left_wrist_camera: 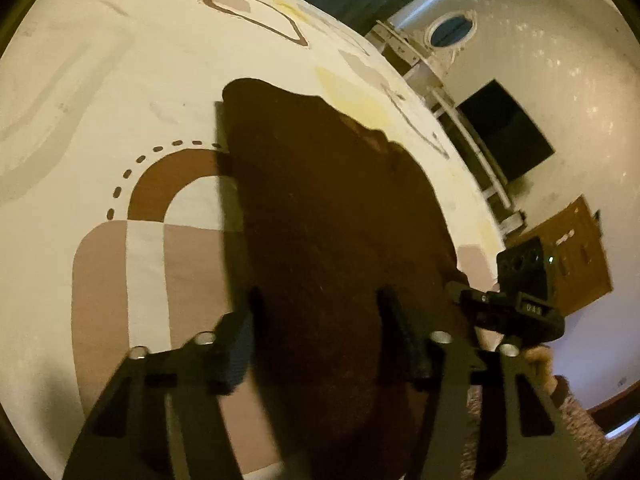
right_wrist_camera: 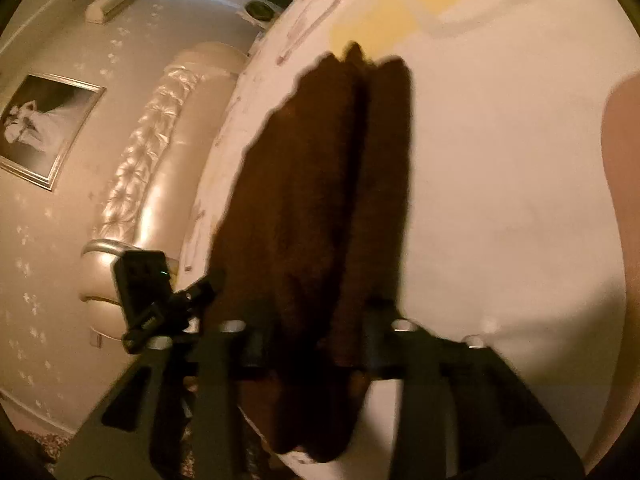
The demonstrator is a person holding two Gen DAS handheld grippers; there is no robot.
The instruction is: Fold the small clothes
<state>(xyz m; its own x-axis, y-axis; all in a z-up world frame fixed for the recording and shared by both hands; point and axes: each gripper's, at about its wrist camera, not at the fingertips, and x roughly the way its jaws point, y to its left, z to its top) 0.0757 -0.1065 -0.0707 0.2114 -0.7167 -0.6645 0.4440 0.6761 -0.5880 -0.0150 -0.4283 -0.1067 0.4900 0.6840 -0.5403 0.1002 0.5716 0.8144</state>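
A dark brown garment (left_wrist_camera: 320, 200) lies as a long strip on the patterned bed sheet (left_wrist_camera: 120, 80). My left gripper (left_wrist_camera: 320, 320) hangs over the strip's near end. Its jaws stand wide apart, and the cloth fills the gap and runs on beneath the fingers. In the right wrist view the garment (right_wrist_camera: 320, 180) shows a lengthwise crease and reaches the near edge of the bed. My right gripper (right_wrist_camera: 316, 340) straddles it there with its fingers apart and cloth between and under them. Motion blur softens both fingers. Neither gripper lifts the cloth.
The right gripper's black camera block (left_wrist_camera: 520, 276) is close by at the bed's edge, with a hand (left_wrist_camera: 540, 360) below it. The left one's block (right_wrist_camera: 148, 292) shows likewise. Beyond the bed are a tufted headboard (right_wrist_camera: 160, 140), a framed picture (right_wrist_camera: 44, 128), a dark screen (left_wrist_camera: 504, 128) and a wooden door (left_wrist_camera: 580, 248).
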